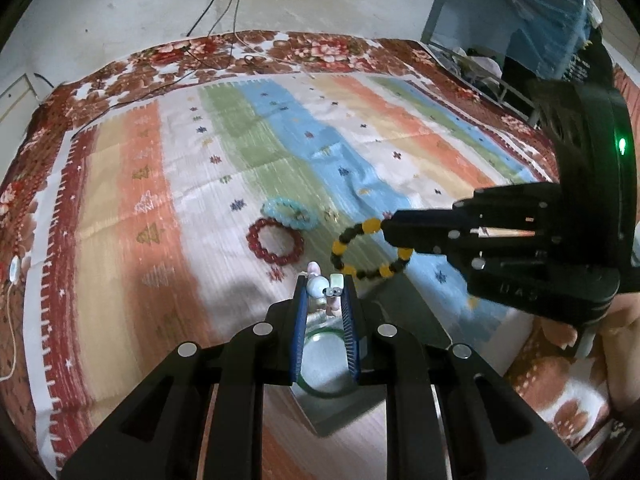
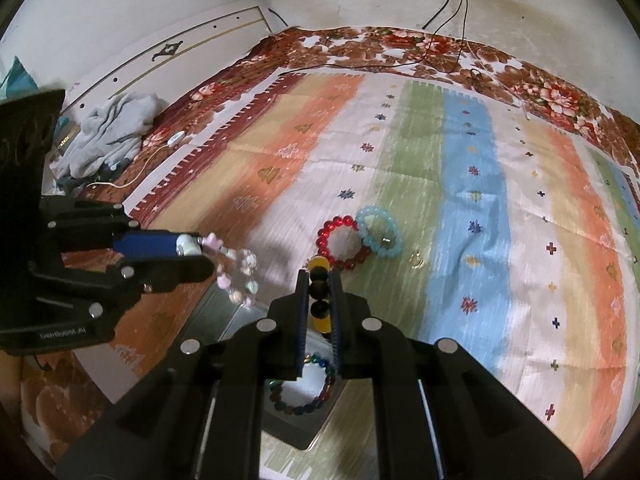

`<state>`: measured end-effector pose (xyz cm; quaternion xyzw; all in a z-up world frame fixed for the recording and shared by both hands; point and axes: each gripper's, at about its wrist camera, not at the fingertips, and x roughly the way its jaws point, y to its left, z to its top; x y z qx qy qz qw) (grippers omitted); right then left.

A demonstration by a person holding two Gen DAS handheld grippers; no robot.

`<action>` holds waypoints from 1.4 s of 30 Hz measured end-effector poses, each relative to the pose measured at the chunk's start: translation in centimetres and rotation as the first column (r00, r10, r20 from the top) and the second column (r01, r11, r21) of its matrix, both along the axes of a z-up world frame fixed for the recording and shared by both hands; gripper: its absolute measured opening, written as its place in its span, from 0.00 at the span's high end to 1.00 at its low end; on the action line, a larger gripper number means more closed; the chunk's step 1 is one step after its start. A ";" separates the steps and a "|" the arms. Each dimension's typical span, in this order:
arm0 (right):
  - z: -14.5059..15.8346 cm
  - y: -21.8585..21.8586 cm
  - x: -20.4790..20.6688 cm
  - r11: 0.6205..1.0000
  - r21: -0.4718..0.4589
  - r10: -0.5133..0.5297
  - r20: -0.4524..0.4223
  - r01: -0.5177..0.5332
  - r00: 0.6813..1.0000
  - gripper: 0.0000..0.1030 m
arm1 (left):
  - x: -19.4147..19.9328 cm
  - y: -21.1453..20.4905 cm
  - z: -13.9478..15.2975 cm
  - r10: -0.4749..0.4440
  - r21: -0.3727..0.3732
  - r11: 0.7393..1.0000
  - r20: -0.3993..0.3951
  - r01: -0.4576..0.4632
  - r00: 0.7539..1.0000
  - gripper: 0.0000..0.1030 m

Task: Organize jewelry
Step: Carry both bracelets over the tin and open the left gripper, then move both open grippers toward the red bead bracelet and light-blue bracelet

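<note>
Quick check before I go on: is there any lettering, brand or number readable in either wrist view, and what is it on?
"bentobot.AI": faint white print on the left gripper body, right wrist view; my best reading.
Embossed letters on the right gripper body, left wrist view: too blurred to read.
Nothing else carries text.

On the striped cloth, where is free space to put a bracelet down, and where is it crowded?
Free: the orange and beige stripes left of the red bracelet, and the blue stripe right of the light blue bracelet. Crowded: the middle, where those two bracelets touch, and the near edge, where a grey tray holds a multicoloured bracelet.
</note>
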<state>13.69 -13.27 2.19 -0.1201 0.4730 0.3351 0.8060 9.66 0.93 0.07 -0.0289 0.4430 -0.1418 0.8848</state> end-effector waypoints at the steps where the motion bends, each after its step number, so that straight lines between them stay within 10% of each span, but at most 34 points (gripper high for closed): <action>1: 0.2 0.0 -0.3 1.000 0.006 0.004 0.001 -0.004 1.000 0.89 | -0.2 0.0 -0.1 0.000 0.000 1.000 -0.001 0.000 1.000 0.85; 26: 1.2 -1.5 -4.3 0.996 0.074 0.043 -0.036 -0.040 0.998 0.89 | -2.4 -0.8 -0.7 -0.020 -0.024 1.000 -0.010 0.020 1.000 0.82; 31: 1.0 -1.7 -4.1 0.997 0.070 0.036 -0.033 -0.033 0.999 0.54 | -2.3 -0.5 -0.5 -0.005 -0.025 1.000 0.001 0.005 1.000 0.59; 42: 0.6 -2.6 -0.5 0.996 0.040 -0.079 0.001 0.079 0.997 0.44 | 0.7 1.6 -1.1 0.072 0.015 0.997 -0.020 -0.072 0.997 0.53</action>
